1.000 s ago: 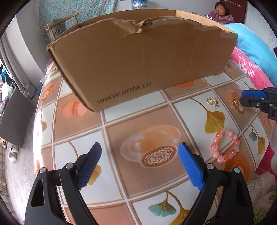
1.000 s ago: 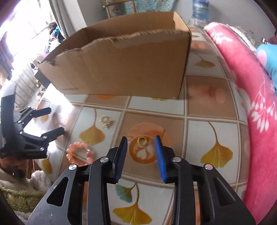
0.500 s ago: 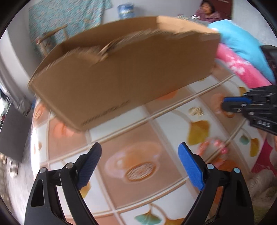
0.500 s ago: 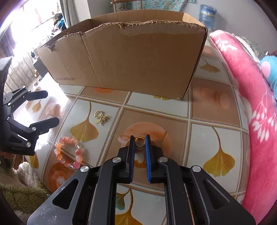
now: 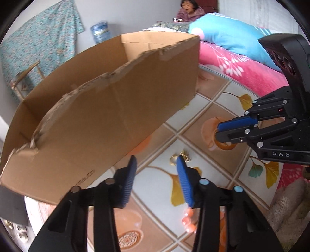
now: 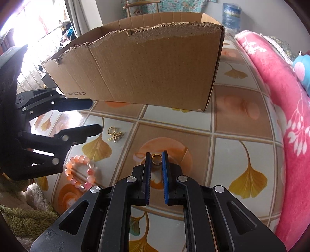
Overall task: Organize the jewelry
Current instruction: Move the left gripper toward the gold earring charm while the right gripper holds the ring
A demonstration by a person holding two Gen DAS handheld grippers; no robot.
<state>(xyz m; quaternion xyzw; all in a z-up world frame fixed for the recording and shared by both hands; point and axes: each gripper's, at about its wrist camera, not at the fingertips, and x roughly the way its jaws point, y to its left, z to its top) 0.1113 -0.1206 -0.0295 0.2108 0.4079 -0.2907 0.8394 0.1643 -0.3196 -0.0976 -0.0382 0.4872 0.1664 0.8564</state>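
A: Left wrist view first. Left gripper (image 5: 156, 164) fingers spread, nothing between them, hovering over the gold earrings (image 5: 180, 158) on the worktop (image 5: 195, 126). One blue pad sits right over the pieces. Cardboard box (image 5: 108, 116) fills the left, top open, torn rim.

B: Advice for that hand?

A: My read: drop low, straddle the whole cluster, close slowly. Thin metal on slick cloth will likely skate. Pink bead bracelet (image 5: 187, 221) is half hidden under the fingers, so keep clear of it.

B: Right wrist view?

A: Right gripper (image 6: 156, 155) fingers pinched on a gold ring (image 6: 156, 159), near the tips, standing on edge. Whether it's off the worktop I can't tell. Lift straight, keep the squeeze, carry over the box (image 6: 139, 71) rim and release inside, I'd say. Grip is shallow; a tilt could drop it.

B: Surface, room?

A: Glossy cloth with ginkgo-leaf and teacup tiles. Pink floral blanket (image 6: 281, 97) along the right edge, water jug (image 6: 231, 16) behind the box, bright window on the left. Left view shows a blue pillow (image 5: 228, 36) and a seated woman (image 5: 189, 10) in the background.
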